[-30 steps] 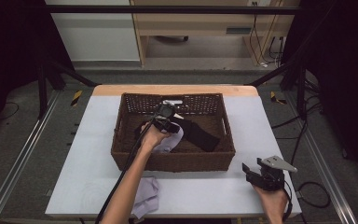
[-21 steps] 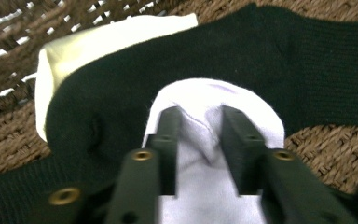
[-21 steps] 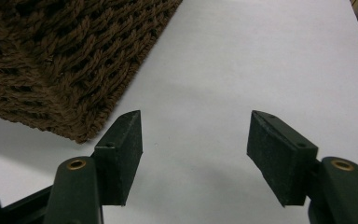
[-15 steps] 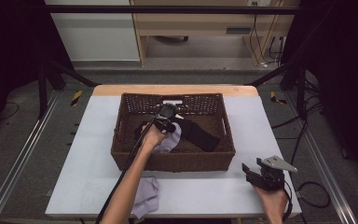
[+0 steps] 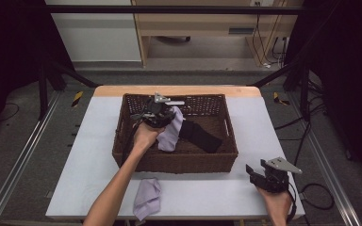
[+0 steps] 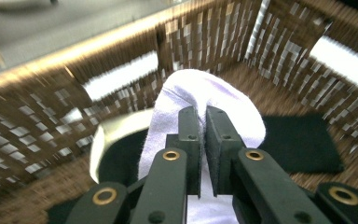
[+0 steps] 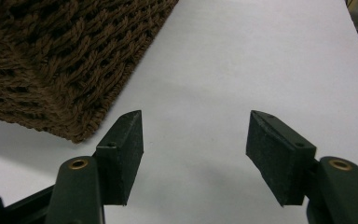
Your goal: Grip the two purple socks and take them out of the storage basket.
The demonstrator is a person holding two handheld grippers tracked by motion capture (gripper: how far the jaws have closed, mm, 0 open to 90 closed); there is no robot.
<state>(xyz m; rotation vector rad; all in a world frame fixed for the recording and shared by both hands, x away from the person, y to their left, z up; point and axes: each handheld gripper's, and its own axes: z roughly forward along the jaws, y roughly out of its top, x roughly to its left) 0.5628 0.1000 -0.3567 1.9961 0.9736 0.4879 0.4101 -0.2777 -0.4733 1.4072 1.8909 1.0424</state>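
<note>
The left claw (image 6: 202, 140) had just been closing and pinched a lilac sock (image 6: 205, 95), which hung over the wicker basket (image 5: 188, 162) beside a black sock (image 5: 200, 136). The right claw (image 7: 193, 154) gaped wide and empty over the desk (image 5: 99, 136).

left gripper (image 5: 162, 109) clamped — right gripper (image 5: 264, 175) wide

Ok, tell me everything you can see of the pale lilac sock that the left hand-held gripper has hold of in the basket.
The pale lilac sock is soft knit fabric, plain, with no pattern that shows. The left hand-held gripper has its jaws shut on a fold of it, and the cloth bulges over the jaw tips and hangs limp below them, inside the brown wicker basket. Its lower end drapes beside a black sock lying on the basket floor; whether the two touch is unclear.
</note>
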